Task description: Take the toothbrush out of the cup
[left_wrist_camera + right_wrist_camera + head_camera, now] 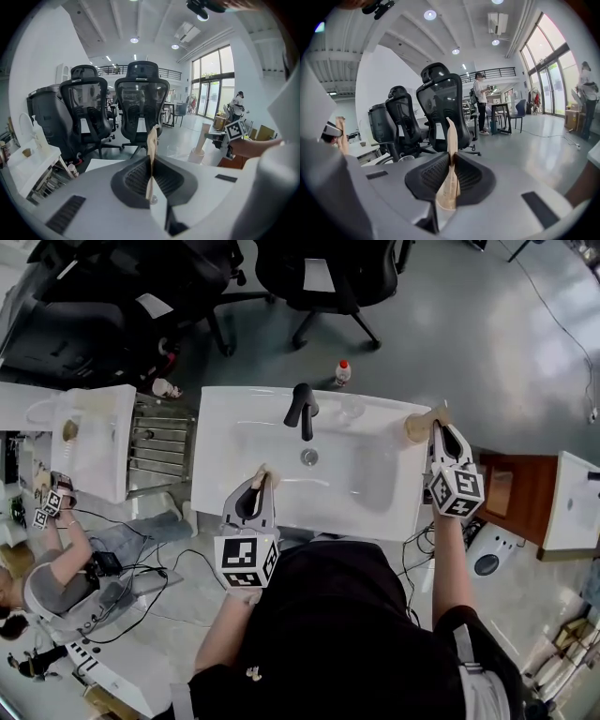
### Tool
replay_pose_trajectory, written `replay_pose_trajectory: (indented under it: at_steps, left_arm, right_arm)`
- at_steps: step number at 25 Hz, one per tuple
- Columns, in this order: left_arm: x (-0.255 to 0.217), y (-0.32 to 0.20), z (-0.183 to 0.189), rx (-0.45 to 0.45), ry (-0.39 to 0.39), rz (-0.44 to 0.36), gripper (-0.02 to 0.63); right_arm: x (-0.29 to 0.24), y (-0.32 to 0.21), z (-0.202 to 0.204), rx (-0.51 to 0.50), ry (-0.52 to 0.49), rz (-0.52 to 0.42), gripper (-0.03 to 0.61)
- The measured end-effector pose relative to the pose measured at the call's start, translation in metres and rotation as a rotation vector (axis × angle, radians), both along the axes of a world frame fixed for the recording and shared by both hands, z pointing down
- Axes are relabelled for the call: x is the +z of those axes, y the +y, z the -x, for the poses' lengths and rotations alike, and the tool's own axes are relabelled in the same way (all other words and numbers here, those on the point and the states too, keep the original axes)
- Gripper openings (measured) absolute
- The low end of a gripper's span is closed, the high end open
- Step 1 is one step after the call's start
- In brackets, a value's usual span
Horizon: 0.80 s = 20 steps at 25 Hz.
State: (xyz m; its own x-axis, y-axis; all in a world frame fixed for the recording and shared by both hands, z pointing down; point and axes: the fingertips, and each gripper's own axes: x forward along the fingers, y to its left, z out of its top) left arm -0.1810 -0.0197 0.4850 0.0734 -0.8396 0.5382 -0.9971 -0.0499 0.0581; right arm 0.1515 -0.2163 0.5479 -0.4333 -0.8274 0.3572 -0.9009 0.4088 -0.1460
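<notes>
1. The right tongs (437, 420) are clenched on the beige toothbrush (205, 135), which stands up from the cup (197, 155).
2. The cup stands on the far right corner of the white sink (375, 498).
3. The left tongs (263, 476) are clenched on nothing, over the sink's near edge.

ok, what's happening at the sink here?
A person stands at a white basin with a gripper in each hand. The right gripper is shut on a tan toothbrush at the basin's far right corner. The toothbrush's lower end still looks to be in the cup. The left gripper is shut, holds nothing, and sits over the near rim.
</notes>
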Motion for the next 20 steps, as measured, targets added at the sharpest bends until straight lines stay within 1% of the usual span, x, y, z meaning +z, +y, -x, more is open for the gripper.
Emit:
replay_pose_trajectory:
  at_steps: [6, 14, 17, 20]
  left_arm:
    - [-0.006, -0.008, -0.006, 0.04, 0.029, -0.046, 0.026]
    - [-0.015, -0.02, -0.016, 0.112, 0.074, -0.088, 0.026]
    - [-0.014, -0.024, -0.023, 0.148, 0.089, -0.091, 0.026]
    - [-0.013, -0.028, -0.031, 0.184, 0.102, -0.093, 0.026]
  right_arm:
    - [-0.049, 0.011, 0.003, -0.006, 0.01, -0.068, 0.054]
    - [-0.118, 0.045, 0.012, -0.009, 0.016, -0.158, 0.054]
    - [-0.133, 0.062, 0.012, 0.007, 0.008, -0.175, 0.054]
    - [-0.136, 0.081, 0.009, 0.026, 0.0, -0.166, 0.054]
